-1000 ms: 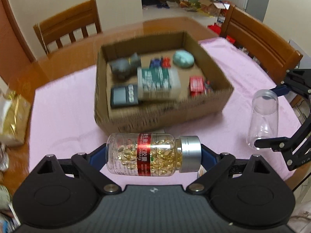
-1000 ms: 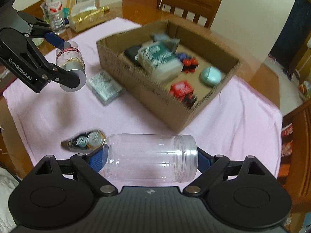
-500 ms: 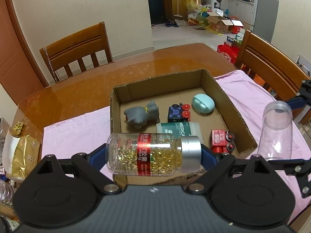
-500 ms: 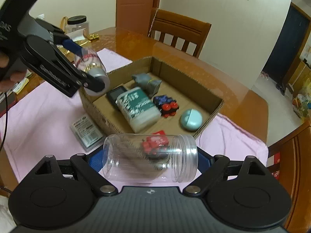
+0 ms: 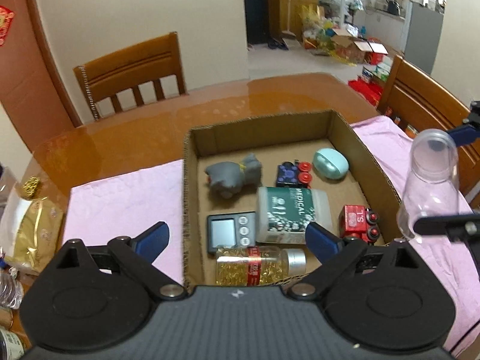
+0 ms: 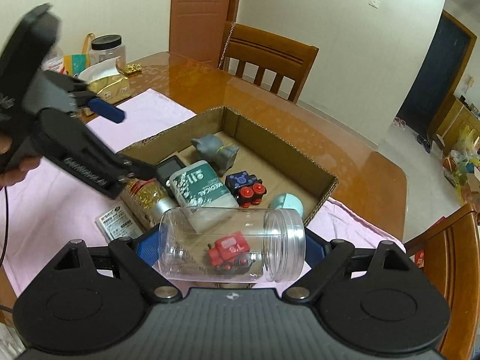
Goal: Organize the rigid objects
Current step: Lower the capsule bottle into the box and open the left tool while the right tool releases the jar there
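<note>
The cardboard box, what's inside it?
Inside the cardboard box: a grey toy animal, a blue toy train, a red toy train, a teal case, a green medical pack, a small scale and a capsule bottle. Anything under them is hidden.

Cardboard box [image 5: 345, 126]: your only open floor is the far strip behind the grey toy [image 5: 231, 175], upper part of the left wrist frame. Near wall is blocked by the capsule bottle [image 5: 259, 265], scale [image 5: 229, 234] and medical box [image 5: 292, 211]. Right side is taken by the red train [image 5: 358, 223] and clear jar [image 5: 432, 180]. Pink cloth [image 5: 120, 201], left of frame, is open surface.
</note>
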Demonstrator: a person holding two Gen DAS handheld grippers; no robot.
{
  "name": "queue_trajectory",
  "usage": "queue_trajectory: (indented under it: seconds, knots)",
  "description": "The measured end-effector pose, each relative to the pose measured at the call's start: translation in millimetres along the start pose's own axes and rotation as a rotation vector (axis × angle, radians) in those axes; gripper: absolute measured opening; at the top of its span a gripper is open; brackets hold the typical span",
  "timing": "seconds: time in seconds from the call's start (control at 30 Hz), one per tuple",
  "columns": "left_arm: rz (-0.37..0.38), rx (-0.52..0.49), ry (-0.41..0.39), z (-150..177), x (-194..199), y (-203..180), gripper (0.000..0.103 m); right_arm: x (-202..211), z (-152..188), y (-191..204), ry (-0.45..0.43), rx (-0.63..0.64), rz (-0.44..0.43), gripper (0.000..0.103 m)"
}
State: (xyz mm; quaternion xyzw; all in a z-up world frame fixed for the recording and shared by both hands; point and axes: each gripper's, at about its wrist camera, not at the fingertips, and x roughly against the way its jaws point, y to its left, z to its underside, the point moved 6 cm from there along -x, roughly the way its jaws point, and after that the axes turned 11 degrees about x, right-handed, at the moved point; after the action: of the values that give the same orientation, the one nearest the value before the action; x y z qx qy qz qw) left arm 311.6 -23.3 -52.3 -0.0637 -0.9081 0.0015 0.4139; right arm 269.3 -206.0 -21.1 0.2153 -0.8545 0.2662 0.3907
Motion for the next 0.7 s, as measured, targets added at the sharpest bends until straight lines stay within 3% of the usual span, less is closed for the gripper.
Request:
queue_trajectory:
  seconds: [0.27, 0.7]
  knots:
    - [-0.027, 0.114, -0.023, 16.8, 26.6, 30.9, 0.1, -27.5, -28.5, -20.1, 0.002, -0.058, 0.007, 0.093]
    - [-0.116, 0.242, -0.025, 45.3, 39.0, 87.5, 0.1, -123.3, -79.4, -59.2, 0.081, -0.106, 0.088, 0.093]
